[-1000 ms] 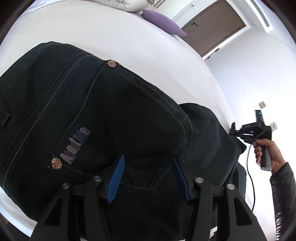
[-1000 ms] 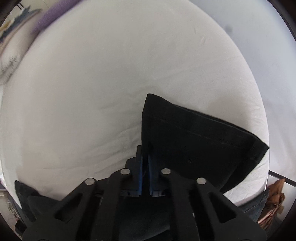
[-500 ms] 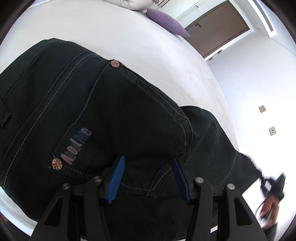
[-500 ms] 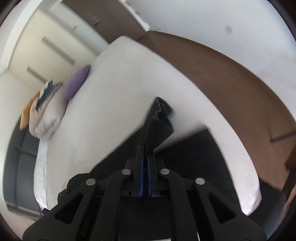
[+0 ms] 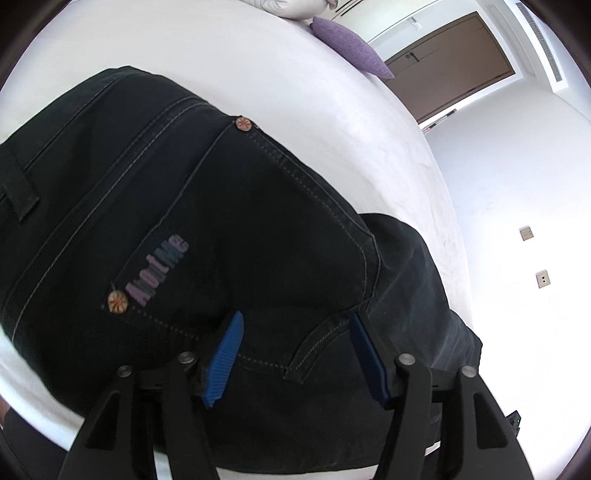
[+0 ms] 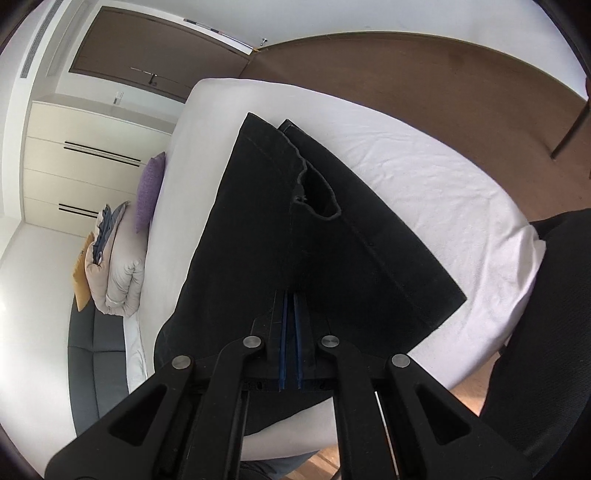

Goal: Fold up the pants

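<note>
so, one pants (image 6: 295, 229) (dark), two tools

Black pants (image 5: 229, 229) lie spread on a white bed (image 5: 258, 74), seat side up, with a back pocket whose pale stitching and two round rivets show, and a faded printed word beside the lower rivet. The left gripper (image 5: 295, 350) hovers over the pocket's lower corner; its jaws have just been opening and stand apart, the blue pads (image 5: 225, 354) not pressing the cloth. Beyond the pants, at the bed's far end, rest a purple cushion (image 5: 351, 48) and a pale pillow (image 5: 291, 7). A brown door (image 5: 450, 66) stands past the cushion.
</note>
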Demonstrator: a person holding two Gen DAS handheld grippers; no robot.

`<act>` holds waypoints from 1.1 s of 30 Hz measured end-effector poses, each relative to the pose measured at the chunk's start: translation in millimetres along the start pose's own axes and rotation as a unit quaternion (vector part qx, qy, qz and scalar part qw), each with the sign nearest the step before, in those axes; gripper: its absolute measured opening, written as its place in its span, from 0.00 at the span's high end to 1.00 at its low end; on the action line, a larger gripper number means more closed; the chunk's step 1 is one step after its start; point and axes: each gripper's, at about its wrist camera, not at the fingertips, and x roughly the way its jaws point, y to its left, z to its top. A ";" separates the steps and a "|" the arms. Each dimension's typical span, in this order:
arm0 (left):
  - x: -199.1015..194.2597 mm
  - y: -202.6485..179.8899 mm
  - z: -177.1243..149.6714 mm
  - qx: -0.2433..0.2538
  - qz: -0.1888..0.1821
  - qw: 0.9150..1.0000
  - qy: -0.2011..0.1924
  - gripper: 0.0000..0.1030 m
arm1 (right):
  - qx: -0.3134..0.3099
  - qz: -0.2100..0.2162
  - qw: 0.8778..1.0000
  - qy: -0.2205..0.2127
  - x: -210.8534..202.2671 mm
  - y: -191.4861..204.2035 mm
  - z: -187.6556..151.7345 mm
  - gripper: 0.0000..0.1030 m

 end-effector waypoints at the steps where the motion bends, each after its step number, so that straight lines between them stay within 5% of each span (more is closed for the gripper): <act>1: -0.8 -1.4 -2.1 0.000 0.002 1.000 0.000 0.39 | 0.007 0.006 1.000 0.000 5.3 -4.0 -3.0 0.97; 7: -4.0 -11.9 -11.6 0.005 0.014 1.000 0.001 0.36 | 0.026 0.027 0.999 -0.004 38.1 -38.5 5.5 0.97; 12: -6.1 -13.4 -17.8 0.005 0.016 1.000 0.000 0.36 | 0.040 0.002 0.999 -0.021 9.6 -86.0 -6.7 0.97; 19: -4.3 -18.7 -21.4 0.009 0.022 1.000 -0.001 0.35 | 0.029 -0.037 0.998 -0.035 -19.9 -86.8 -8.4 0.94; 22: -4.9 -18.5 -21.7 0.007 0.020 1.000 -0.002 0.35 | 0.038 -0.023 0.999 -0.026 -23.3 -80.2 -11.0 0.79; 25: -5.5 -17.2 -21.1 0.007 0.021 1.000 -0.002 0.35 | 0.049 0.012 0.998 -0.033 -47.7 -70.7 -5.5 0.35; 26: -5.3 -16.9 -21.0 0.008 0.022 1.000 -0.002 0.35 | 0.049 0.024 0.998 -0.041 -50.4 -64.8 -4.5 0.27; 33: -6.2 -14.0 -21.5 0.008 0.020 1.000 -0.003 0.33 | 0.045 0.029 0.997 -0.047 -51.9 -60.8 -5.2 0.27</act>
